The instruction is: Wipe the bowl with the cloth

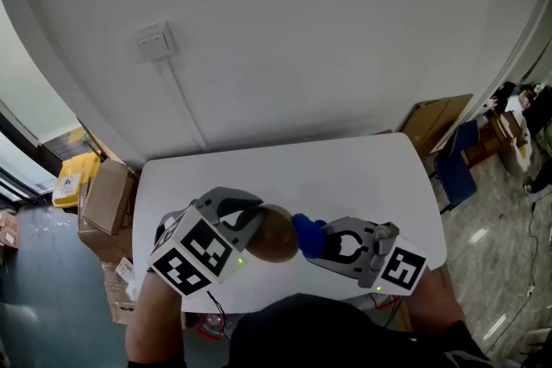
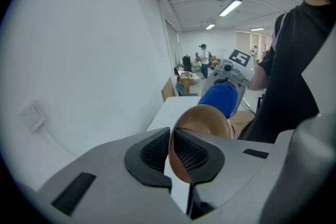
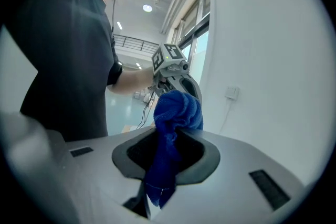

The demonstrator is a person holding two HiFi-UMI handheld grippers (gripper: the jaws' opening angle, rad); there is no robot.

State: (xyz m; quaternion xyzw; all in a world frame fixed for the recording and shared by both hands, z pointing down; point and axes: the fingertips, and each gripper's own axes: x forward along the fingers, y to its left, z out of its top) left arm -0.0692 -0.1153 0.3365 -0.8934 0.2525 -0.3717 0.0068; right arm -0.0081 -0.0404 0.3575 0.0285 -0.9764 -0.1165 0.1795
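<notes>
The left tool (image 2: 172,152) is clamped on the rim of the brown bowl (image 2: 202,123), held in the air above the bench's (image 1: 345,177) near edge. The right tool (image 3: 165,152) pinches the blue cloth (image 3: 176,113), its bunched end just beside the bowl. The bowl looks light, stiff and smooth, so a rim pinch may let it pivot under pressure; the cloth is soft. Cloth and bowl perhaps touch, but no view settles it, and from the right tool the cloth hides the bowl.
</notes>
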